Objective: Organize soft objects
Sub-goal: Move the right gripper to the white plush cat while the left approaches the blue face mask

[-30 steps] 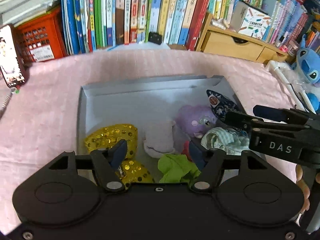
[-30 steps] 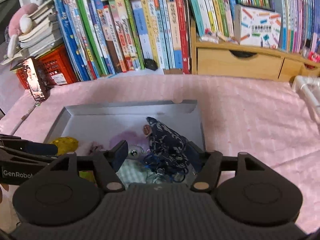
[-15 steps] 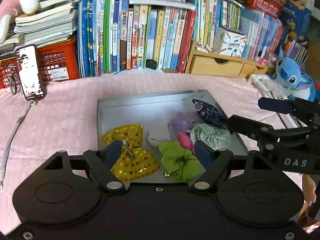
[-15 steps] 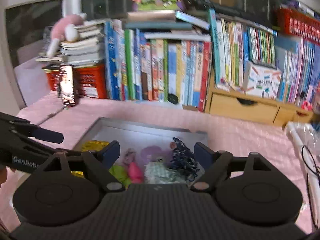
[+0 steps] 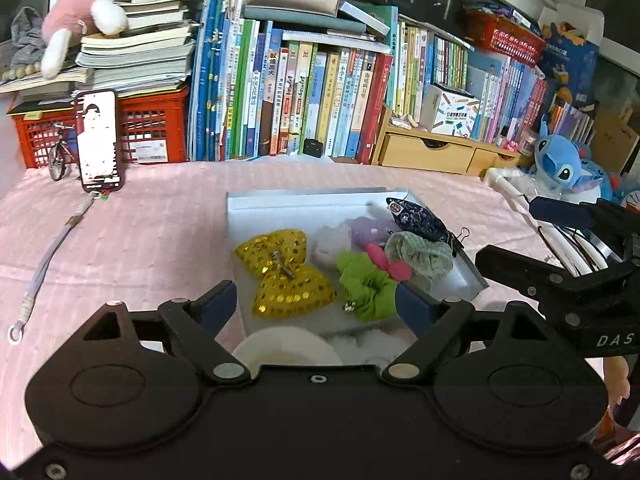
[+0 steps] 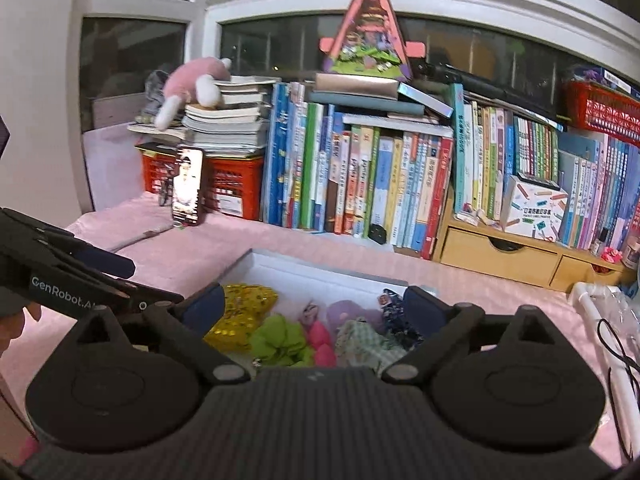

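Here I have both tools raised above the tray (image 5: 472,276), a shallow grey box on the pink ribbed cloth (image 5: 152,240) of the bench. My left hand-held gripper (image 5: 316,306) stands wide with nothing between its blue pads; my right hand-held gripper (image 6: 314,306) is just as wide and bare. In the tray lie the soft things: a gold sequin bow (image 5: 282,270) with a metal clip across its knot, a crinkled green scrunchie (image 5: 366,288), a pink bow (image 5: 386,262), a checked scrunchie (image 5: 420,252), a lilac plush (image 5: 370,230), a fuzzy white piece (image 5: 330,244), and a navy printed pouch (image 5: 418,218) against the right wall. They crowd the right half, touching.
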`<state>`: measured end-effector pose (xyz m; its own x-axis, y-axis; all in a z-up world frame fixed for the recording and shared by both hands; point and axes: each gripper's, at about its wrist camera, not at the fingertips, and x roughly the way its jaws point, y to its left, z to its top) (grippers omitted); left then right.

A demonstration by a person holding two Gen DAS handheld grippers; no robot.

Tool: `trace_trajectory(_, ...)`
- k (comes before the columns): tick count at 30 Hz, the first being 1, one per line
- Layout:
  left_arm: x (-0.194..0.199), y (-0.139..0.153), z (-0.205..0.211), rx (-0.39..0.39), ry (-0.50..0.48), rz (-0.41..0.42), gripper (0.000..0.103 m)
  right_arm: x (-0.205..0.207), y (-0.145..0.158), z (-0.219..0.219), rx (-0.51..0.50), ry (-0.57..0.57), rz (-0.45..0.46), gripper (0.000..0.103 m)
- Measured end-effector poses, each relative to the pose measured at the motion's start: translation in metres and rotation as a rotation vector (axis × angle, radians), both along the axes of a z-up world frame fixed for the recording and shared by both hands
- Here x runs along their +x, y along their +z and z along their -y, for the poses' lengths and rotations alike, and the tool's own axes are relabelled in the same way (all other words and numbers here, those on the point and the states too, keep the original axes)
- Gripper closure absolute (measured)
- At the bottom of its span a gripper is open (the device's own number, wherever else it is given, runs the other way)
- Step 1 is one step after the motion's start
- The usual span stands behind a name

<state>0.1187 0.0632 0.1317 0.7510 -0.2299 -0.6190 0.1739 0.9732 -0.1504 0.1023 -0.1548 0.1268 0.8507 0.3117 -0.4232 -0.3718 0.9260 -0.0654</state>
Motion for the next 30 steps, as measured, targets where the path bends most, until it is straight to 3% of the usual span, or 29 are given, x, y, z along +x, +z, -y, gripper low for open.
trace_trajectory(16,-0.092,-0.023,-0.028,0.028,0.071,0.156,0.012,-0.059,-0.026,-0.041,-0.140,0.073,0.128,0.000)
trace_trajectory(20,-0.106,-0.028,-0.032,0.071,0.081,0.186,0.008,-0.070,-0.038,-0.053,-0.193,0.093,0.150,0.000)
trace_trajectory(30,-0.122,-0.045,-0.046,0.097,0.125,0.187,0.006,-0.082,-0.064,-0.067,-0.290,0.102,0.151,0.000)
